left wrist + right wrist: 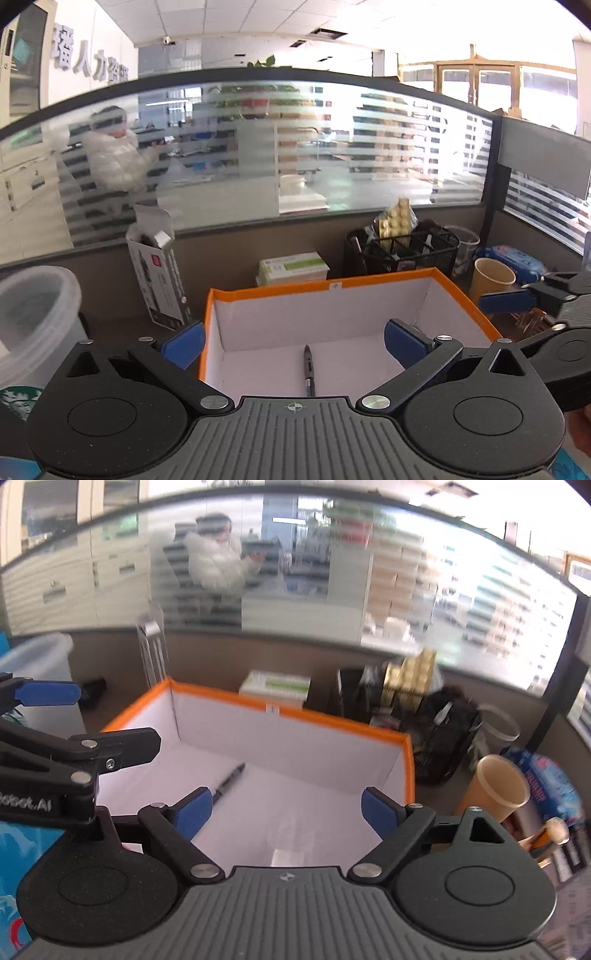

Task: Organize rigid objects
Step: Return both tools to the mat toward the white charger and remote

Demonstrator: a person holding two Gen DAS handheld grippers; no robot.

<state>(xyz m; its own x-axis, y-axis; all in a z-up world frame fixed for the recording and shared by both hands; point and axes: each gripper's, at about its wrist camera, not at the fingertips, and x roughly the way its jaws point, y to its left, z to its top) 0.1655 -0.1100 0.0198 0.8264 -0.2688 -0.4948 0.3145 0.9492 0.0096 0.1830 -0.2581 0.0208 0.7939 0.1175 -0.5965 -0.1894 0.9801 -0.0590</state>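
Note:
An open box with an orange rim [332, 283] [295, 712] and a white inside stands in front of both grippers. A black pen [308, 369] [231, 777] lies flat on its floor, apart from any finger. My left gripper [293, 341] hangs over the box's near side, open wide, with nothing between its blue pads. My right gripper [286, 812] is also open and empty above the box's near right part. Each view shows the other gripper at its edge: the right gripper's blue finger [506, 301] in the left wrist view and the left gripper's blue finger [48, 693] in the right wrist view.
Behind the box are a black mesh organiser [402, 251] holding yellow blister packs, a green-and-white carton [293, 267] and a tall open carton [159, 280]. A paper cup [493, 282] and a blue pack [515, 262] sit at the right, a clear tub [33, 314] at the left. A glass partition closes the back.

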